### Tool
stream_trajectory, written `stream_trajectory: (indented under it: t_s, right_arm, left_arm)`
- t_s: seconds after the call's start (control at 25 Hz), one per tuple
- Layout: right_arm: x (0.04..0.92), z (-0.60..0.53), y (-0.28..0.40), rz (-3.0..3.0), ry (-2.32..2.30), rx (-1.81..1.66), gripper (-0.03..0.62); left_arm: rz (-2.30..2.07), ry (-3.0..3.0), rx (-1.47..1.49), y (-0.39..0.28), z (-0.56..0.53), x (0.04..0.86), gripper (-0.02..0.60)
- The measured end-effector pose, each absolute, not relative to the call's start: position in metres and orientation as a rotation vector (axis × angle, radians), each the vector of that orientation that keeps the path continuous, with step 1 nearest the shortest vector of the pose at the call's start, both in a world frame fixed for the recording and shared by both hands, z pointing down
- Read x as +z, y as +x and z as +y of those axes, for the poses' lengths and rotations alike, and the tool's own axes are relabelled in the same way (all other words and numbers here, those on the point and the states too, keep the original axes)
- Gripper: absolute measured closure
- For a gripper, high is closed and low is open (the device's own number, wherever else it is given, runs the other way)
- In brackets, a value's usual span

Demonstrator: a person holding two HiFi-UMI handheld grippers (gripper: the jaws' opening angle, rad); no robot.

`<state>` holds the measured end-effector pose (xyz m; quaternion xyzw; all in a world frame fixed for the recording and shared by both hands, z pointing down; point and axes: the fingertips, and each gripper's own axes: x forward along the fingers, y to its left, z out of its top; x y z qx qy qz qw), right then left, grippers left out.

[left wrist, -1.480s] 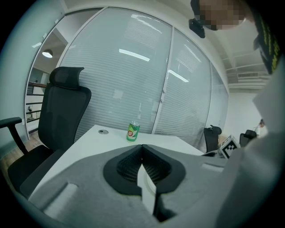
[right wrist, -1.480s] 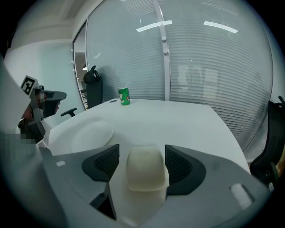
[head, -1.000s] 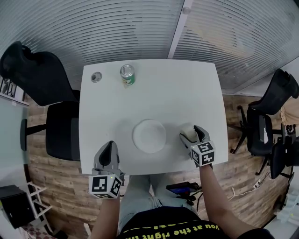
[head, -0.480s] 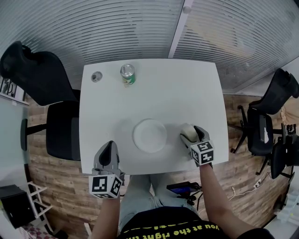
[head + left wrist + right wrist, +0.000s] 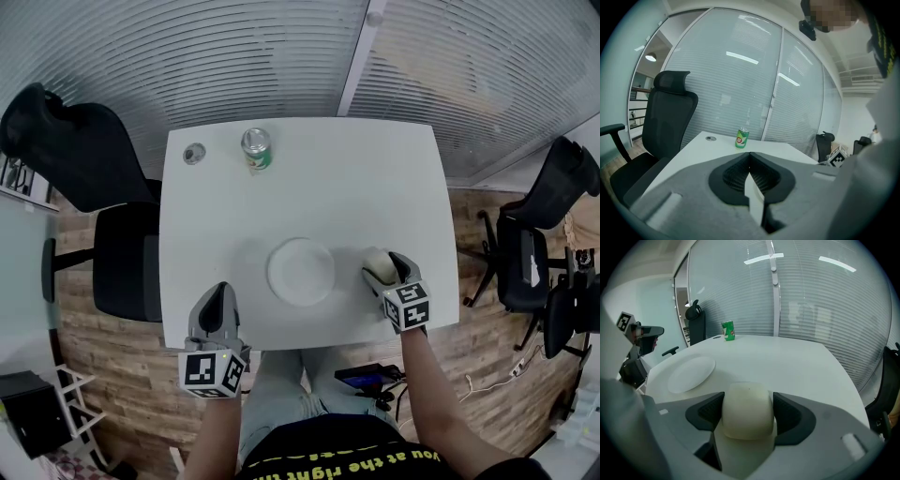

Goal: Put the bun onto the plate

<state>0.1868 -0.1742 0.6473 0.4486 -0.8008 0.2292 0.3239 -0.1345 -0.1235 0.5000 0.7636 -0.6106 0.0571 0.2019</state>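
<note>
A pale round bun point(image 5: 747, 409) sits squeezed between the dark pads of my right gripper point(image 5: 748, 413), which is shut on it. In the head view the bun point(image 5: 377, 262) shows at the right gripper point(image 5: 384, 269), near the table's front right. The white plate point(image 5: 300, 272) lies empty at the table's front middle, left of the bun; the same plate point(image 5: 691, 374) shows ahead and left in the right gripper view. My left gripper point(image 5: 215, 311) hangs at the table's front left edge, jaws shut together and holding nothing point(image 5: 750, 159).
A green can point(image 5: 255, 151) stands at the back of the white table point(image 5: 375, 187), with a small round disc point(image 5: 193, 155) to its left. A black office chair point(image 5: 84, 187) stands at the table's left, more chairs point(image 5: 548, 234) to the right.
</note>
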Motion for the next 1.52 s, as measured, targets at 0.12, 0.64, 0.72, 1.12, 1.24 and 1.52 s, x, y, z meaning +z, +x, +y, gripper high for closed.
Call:
stream_trajectory:
  t_s: [0.12,0.64,0.72,1.12,1.24,1.52]
  right_arm:
    - [0.646,-0.175,0.188,-2.108,1.183,0.621,0.262]
    - [0.642,-0.171,0.191,-2.105,1.201,0.621,0.263]
    - [0.641,-0.171,0.192,-2.11,1.207,0.626,0.263]
    - [0.622,-0.172,0.195,-2.135,1.234,0.59,0.263]
    - [0.614,-0.173,0.193,-2.145,1.234,0.571,0.263]
    - [0.592,-0.177,0.189,-2.172,1.234,0.53,0.263]
  left_arm:
    - [-1.706,2.136,0.16,-0.134,-0.124,0.5,0.581]
    - [-1.71,2.144,0.149,-0.134,-0.124,0.494,0.581]
    - [-1.711,2.15,0.148,-0.134,-0.125,0.493,0.581]
    - [-1.709,2.165,0.138,-0.135,-0.123,0.487,0.581]
    - [-1.708,2.173,0.129,-0.134,-0.123,0.483,0.581]
    - [-1.708,2.193,0.109,-0.133,-0.124,0.473,0.581]
